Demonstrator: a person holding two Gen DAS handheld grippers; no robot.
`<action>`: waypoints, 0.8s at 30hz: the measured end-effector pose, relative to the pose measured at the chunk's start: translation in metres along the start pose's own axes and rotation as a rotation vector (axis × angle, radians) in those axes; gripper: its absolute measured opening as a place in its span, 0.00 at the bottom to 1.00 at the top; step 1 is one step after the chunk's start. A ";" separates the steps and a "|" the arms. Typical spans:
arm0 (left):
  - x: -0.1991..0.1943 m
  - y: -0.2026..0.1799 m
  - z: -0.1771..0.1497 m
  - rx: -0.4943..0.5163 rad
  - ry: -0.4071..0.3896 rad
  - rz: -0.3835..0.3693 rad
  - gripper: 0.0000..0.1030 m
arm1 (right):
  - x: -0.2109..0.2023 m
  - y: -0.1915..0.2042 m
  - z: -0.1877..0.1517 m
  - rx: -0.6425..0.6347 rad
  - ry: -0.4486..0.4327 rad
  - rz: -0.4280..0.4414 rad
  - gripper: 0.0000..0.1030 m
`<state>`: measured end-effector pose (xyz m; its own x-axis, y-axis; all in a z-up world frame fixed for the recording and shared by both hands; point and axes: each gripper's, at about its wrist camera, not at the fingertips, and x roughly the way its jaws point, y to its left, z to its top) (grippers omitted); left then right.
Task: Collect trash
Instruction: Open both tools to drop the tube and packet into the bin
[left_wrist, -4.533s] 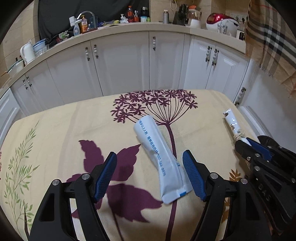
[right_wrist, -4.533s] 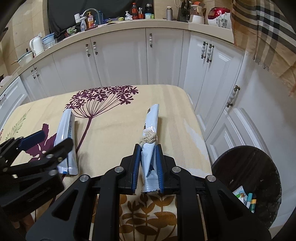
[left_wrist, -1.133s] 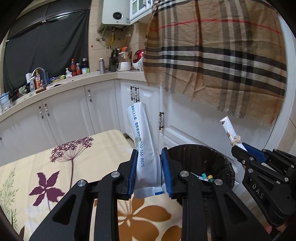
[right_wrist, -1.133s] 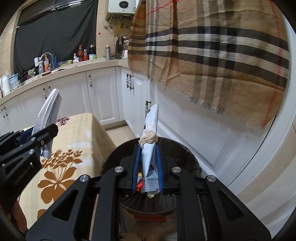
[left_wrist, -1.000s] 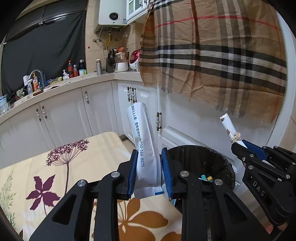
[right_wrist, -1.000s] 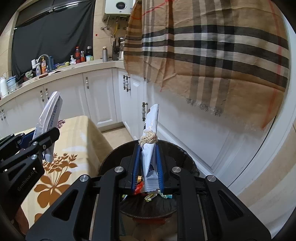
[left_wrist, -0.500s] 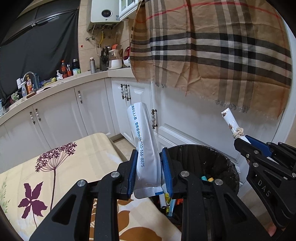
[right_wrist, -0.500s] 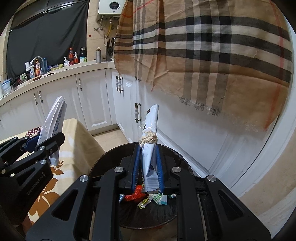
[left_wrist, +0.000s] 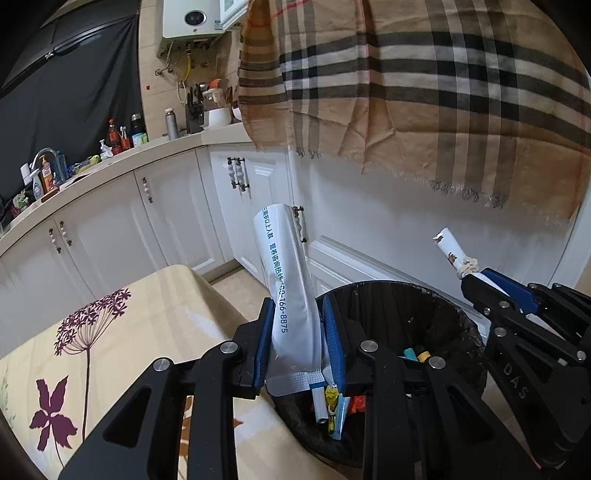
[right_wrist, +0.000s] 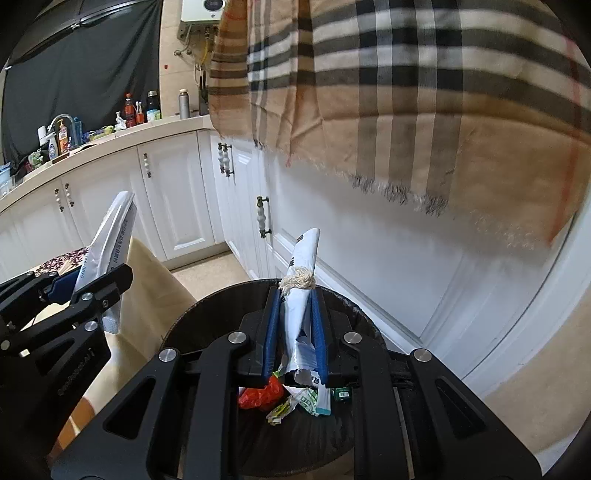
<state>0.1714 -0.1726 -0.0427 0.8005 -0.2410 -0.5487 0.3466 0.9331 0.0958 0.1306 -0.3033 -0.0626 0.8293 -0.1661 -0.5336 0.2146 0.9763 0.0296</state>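
Hand-held gripper hangs over bin beside white cabinets.

A silver-white sachet with blue print is standing upright, its sealed bottom edge hanging at the near rim of the black trash bin. A second white wrapper, tied round with beige string and torn at its lower end, is poking up over the bin's mouth, above the colourful scraps lying inside.
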 end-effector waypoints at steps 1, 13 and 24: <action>0.003 0.000 0.000 0.001 0.008 -0.005 0.28 | 0.003 -0.001 0.000 0.004 0.003 -0.001 0.16; 0.012 0.002 -0.002 -0.030 0.033 -0.003 0.58 | 0.018 -0.006 -0.005 0.018 0.027 -0.026 0.33; -0.004 0.004 0.002 -0.023 -0.019 0.013 0.71 | -0.004 -0.003 0.001 0.018 -0.012 -0.050 0.55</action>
<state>0.1706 -0.1687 -0.0381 0.8142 -0.2336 -0.5315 0.3249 0.9421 0.0836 0.1271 -0.3057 -0.0600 0.8233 -0.2159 -0.5249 0.2648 0.9641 0.0187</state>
